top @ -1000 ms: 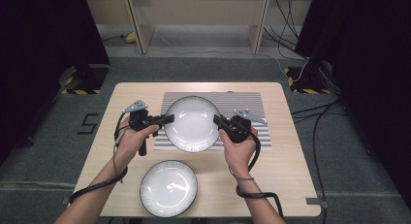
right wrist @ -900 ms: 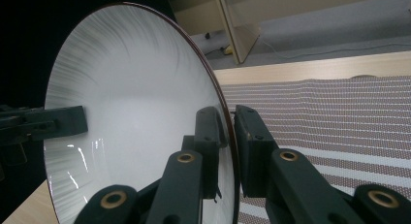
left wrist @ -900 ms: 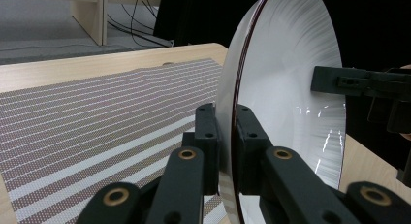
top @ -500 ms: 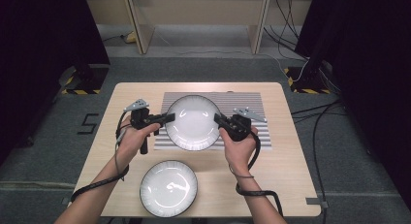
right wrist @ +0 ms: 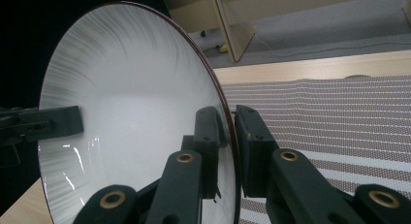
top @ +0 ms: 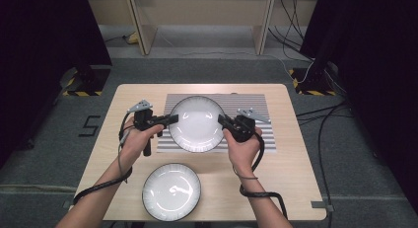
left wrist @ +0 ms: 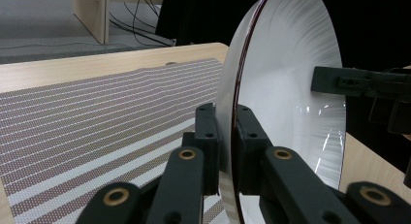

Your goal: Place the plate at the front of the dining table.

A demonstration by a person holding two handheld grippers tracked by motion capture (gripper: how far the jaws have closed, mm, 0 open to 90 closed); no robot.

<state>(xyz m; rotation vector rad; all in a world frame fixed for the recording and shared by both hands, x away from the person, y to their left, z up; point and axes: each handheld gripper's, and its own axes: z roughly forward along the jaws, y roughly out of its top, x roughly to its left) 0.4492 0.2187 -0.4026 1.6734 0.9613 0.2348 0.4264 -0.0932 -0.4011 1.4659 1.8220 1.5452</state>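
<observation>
A: Claws first. The left claw (top: 172, 118) is clamped on the left rim of the upper plate (top: 197, 123); in the left gripper view its two black jaws pinch the rim edge (left wrist: 228, 136) between them. The right claw (top: 223, 120) grips the opposite rim the same way (right wrist: 231, 151).

B: And the plate sits where?

A: Centre of the high view, over the striped mat (top: 256, 129), carried between both claws. From the gripper views it looks raised off the mat, though how far I cannot tell. A second plate (top: 171, 191) lies flat on the counter (top: 291, 188) at lower centre, well apart from the first.

B: Room around it?

A: Bare wood to the right of the mat and along the counter's near right edge; the left hand (top: 135, 141) and right hand (top: 244, 146) flank the carried plate. Cables trail off the near edge.

B: Anything hidden?

A: The mat under the plate is covered, and the plate's underside faces away from the high view. The forearms are cut off at the bottom of the frame.

B: Changes from a second ago?

A: Plate and claws sit slightly higher in the frame; the lower plate has not moved.
</observation>
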